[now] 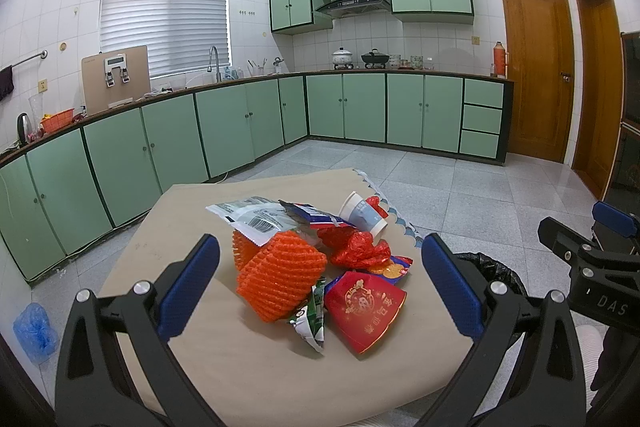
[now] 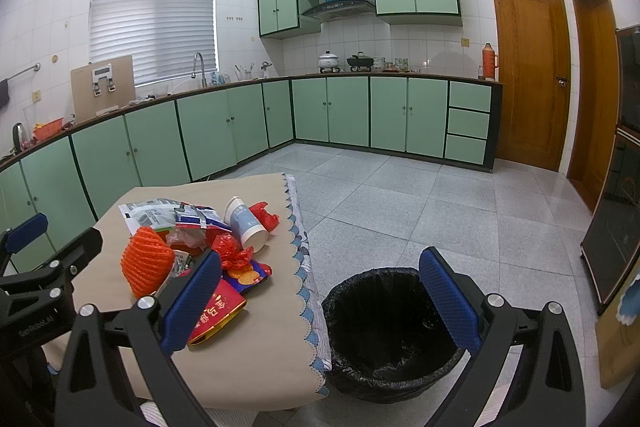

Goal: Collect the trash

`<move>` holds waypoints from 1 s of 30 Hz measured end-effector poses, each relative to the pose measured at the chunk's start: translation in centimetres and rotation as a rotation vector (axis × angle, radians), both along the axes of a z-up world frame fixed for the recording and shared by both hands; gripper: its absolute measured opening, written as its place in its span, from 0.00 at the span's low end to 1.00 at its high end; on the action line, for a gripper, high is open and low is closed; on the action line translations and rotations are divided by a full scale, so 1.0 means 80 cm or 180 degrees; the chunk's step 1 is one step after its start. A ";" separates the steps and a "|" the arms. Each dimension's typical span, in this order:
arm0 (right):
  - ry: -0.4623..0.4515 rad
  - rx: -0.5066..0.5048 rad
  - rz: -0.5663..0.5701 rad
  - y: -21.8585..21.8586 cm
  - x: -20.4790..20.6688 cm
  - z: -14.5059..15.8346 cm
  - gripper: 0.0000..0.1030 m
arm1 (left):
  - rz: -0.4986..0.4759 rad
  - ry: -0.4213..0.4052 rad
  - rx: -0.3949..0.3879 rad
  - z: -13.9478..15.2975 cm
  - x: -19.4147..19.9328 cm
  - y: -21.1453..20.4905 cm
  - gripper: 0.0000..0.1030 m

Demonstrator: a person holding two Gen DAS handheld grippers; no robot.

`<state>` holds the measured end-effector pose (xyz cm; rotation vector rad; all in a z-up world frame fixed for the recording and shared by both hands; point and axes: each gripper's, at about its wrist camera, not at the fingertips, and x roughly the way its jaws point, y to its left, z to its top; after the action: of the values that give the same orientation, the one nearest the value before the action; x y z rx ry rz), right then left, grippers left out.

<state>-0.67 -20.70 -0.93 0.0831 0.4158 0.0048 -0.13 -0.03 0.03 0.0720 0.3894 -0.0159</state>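
Trash: a small heap point(image 1: 320, 259) sits on the table point(image 1: 240, 367), close to the right edge.
Orange net: a foam net point(image 1: 280, 279) lies at the front left of the heap.
Red packet: a red packet point(image 1: 366, 311) with gold print lies at the front right, just beside the net.
Green wrapper: a small green wrapper point(image 1: 310, 319) is tucked between the net and the red packet.
Cup: a paper cup point(image 1: 362, 213) lies on its side at the back of the heap, its open end pointing at the camera.
White bag: a flat white bag point(image 1: 252, 217) with a bar code lies at the back left.
Red foil: crumpled red foil point(image 1: 360, 251) lies under the cup.
Bin: a bin point(image 2: 384, 327) with a black bag stands on the floor, just beside the table's right edge.
Left gripper: the left gripper point(image 1: 320, 285) hangs over the heap, its blue fingers point(image 1: 188, 283) spread wide, with nothing in them.
Right gripper: the right gripper point(image 2: 320, 301) is spread wide too and has nothing in it. One finger is over the red packet and the other is over the bin.
Room: green cupboards point(image 2: 348, 111) and a grey tile floor point(image 2: 440, 211).
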 end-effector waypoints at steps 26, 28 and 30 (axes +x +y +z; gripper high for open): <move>-0.0017 -0.0003 -0.0003 0.001 0.003 0.000 0.94 | -0.0002 0.0001 0.0007 0.000 0.001 0.000 0.95; -0.0014 -0.0005 -0.0004 0.000 0.004 0.001 0.94 | -0.0001 0.0003 0.0006 0.000 0.001 0.000 0.95; -0.0010 0.0004 -0.0011 -0.002 0.005 -0.001 0.94 | 0.0005 0.0001 0.0004 0.001 -0.001 0.001 0.95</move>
<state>-0.27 -20.84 -0.99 0.0850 0.4125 0.0018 -0.23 0.03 0.07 0.0729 0.3898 -0.0142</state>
